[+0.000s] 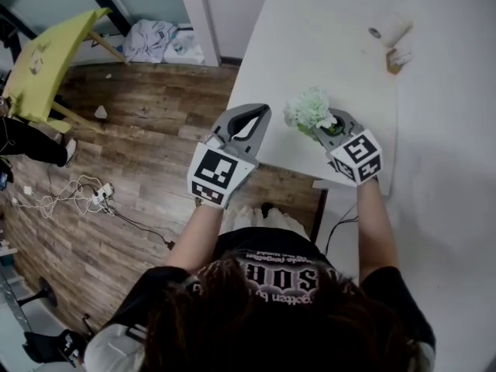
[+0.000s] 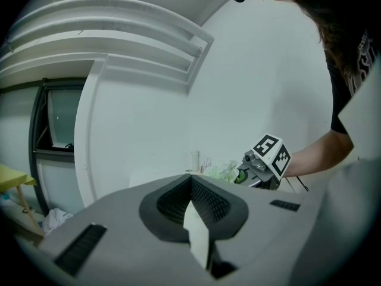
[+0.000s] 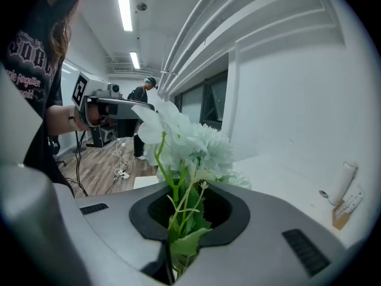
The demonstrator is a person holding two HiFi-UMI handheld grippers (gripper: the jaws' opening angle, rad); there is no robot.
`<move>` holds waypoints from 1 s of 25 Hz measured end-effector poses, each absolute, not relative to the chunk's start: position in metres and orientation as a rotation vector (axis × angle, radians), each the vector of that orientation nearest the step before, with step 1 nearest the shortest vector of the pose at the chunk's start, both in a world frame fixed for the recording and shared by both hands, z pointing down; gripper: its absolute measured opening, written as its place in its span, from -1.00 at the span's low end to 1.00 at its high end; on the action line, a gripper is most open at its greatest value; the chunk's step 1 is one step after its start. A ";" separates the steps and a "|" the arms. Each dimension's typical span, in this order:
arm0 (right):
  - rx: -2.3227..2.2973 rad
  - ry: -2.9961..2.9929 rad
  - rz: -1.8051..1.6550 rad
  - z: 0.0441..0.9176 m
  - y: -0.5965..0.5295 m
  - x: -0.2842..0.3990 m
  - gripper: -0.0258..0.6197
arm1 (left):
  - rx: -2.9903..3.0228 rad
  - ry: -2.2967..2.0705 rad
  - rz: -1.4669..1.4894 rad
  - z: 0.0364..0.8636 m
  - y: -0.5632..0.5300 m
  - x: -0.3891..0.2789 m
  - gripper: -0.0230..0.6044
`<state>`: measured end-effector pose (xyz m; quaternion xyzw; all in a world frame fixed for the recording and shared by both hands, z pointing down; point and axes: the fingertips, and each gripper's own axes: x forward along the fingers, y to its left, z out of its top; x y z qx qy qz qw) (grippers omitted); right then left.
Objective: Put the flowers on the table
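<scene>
A bunch of pale green-white artificial flowers (image 1: 308, 108) with green stems hangs over the near left corner of the white table (image 1: 325, 37). My right gripper (image 1: 324, 128) is shut on the stems. In the right gripper view the blooms (image 3: 190, 139) rise out of the right gripper (image 3: 189, 189), stems and leaves pinched between the dark pads. My left gripper (image 1: 262, 111) is held off the table's left edge, above the wooden floor, jaw tips together and holding nothing. From the left gripper (image 2: 190, 176) view, the flowers (image 2: 223, 171) and the right gripper (image 2: 262, 162) show ahead.
A white paper roll (image 1: 390, 29) and a small brown item (image 1: 397, 59) lie on the table's far right. A yellow-green table (image 1: 46, 60), a pile of bags (image 1: 155, 41) and cables (image 1: 70, 196) are on the wooden floor at left. A person (image 3: 143, 109) stands far back.
</scene>
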<state>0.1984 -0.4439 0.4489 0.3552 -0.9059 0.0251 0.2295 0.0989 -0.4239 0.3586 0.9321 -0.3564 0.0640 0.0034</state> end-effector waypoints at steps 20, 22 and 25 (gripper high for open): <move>0.848 -2.444 0.222 0.536 -0.492 0.206 -0.64 | 2.791 -1.310 0.305 0.378 -0.449 0.080 -0.93; 0.837 -2.431 0.230 0.543 -0.494 0.205 -0.61 | 2.777 -1.325 0.314 0.379 -0.447 0.075 -0.93; 0.820 -2.408 0.265 0.556 -0.495 0.200 -0.58 | 2.767 -1.343 0.326 0.380 -0.448 0.066 -0.93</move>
